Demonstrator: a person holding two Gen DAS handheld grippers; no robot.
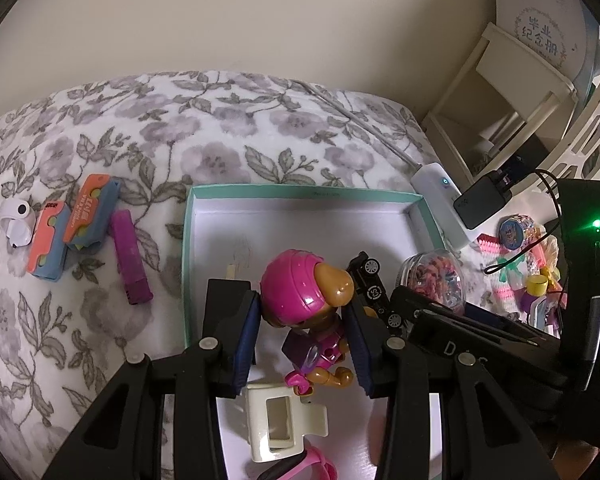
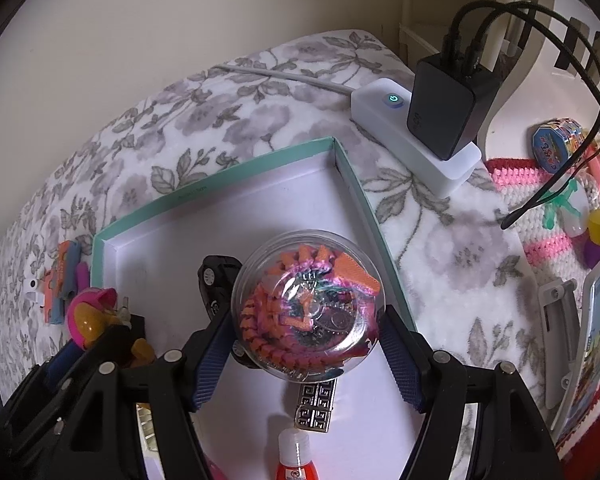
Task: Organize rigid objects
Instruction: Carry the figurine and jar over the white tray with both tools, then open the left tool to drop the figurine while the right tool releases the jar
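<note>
Left gripper [image 1: 302, 328] jaws clamp pup figure [image 1: 306, 300] | right gripper [image 2: 304, 356] jaws apparently grip clear dome [image 2: 306, 312]

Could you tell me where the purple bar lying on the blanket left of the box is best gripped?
Grip the purple bar across its narrow width near mid-length, coming from above. It lies flat on the floral blanket with both long sides exposed; the orange-and-blue toy sits close only at its far end.

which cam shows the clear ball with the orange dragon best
The right wrist view: the clear ball sits centred between the right gripper fingers, contents visible. The left wrist view catches only part of it at the box's right edge, behind that gripper.
</note>
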